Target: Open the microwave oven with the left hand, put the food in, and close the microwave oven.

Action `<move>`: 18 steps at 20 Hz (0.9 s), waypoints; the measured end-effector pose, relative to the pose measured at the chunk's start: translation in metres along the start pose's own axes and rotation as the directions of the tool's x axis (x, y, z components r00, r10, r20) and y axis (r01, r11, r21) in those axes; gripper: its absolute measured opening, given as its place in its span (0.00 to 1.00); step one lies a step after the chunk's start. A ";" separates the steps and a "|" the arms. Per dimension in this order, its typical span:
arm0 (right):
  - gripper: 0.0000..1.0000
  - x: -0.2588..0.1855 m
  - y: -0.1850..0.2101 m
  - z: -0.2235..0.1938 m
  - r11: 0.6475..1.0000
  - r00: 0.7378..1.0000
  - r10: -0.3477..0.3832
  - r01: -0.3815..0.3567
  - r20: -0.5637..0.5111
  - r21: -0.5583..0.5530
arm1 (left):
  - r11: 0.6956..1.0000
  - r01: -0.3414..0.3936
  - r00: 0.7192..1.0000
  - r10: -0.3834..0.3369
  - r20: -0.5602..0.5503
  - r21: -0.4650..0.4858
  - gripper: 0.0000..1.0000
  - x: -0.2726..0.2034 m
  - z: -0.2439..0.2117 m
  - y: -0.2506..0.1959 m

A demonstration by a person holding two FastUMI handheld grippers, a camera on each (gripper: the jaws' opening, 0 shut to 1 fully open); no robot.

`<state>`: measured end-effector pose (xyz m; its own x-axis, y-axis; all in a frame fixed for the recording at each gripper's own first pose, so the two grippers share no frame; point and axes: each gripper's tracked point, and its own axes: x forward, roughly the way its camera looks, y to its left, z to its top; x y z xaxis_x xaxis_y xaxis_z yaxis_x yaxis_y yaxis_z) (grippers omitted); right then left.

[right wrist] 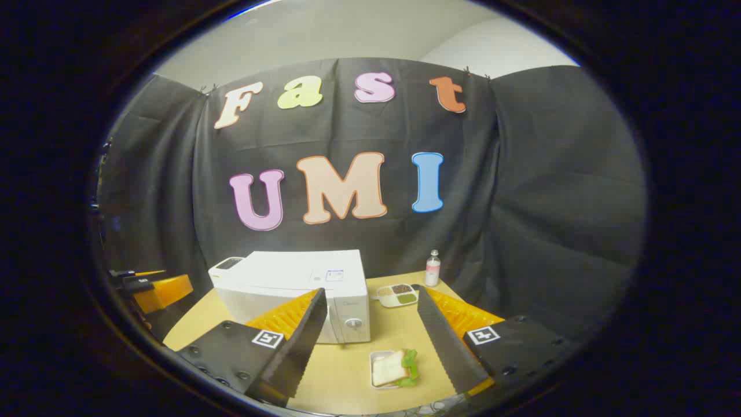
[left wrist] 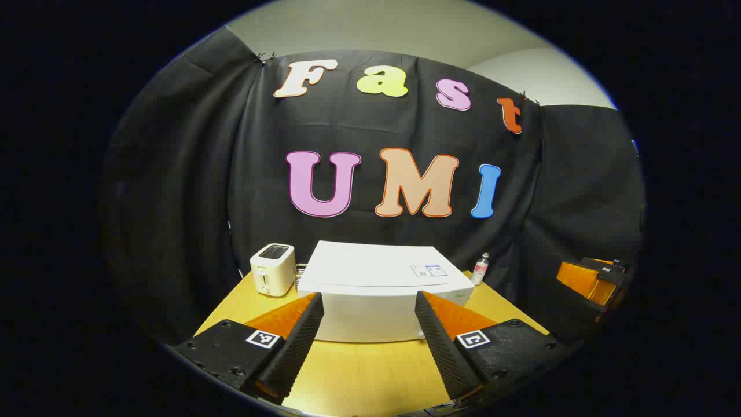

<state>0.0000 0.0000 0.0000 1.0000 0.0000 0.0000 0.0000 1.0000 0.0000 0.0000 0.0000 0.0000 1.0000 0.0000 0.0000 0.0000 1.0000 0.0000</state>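
Right gripper [right wrist: 367, 315] open above sandwich [right wrist: 392, 367], microwave [right wrist: 295, 284] beyond

Left gripper [left wrist: 368, 315] and right gripper [right wrist: 368, 310] seemingly level, jaws apart

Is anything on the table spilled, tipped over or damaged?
Nothing stands out. The white microwave oven is shut and level, the sandwich on its small tray lies flat, and the small bottle and cream toaster stand upright.

I see the boxy white microwave oven [right wrist: 295, 289] standing upright on the yellow wooden table, its door shut. In front of its right corner lies a sandwich with green lettuce [right wrist: 396, 367], flat in a small white tray.
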 end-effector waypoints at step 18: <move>0.98 0.056 -0.049 -0.023 0.996 0.994 0.079 -0.075 -0.075 0.053 | 0.998 -0.058 0.995 0.056 -0.083 -0.033 0.95 0.043 -0.037 -0.049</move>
<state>0.0564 -0.0487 -0.0226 0.9941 0.0787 -0.0751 -0.0749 0.9958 0.0530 0.0434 -0.0487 -0.0367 0.9950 0.0555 -0.0830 -0.0584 0.9977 -0.0331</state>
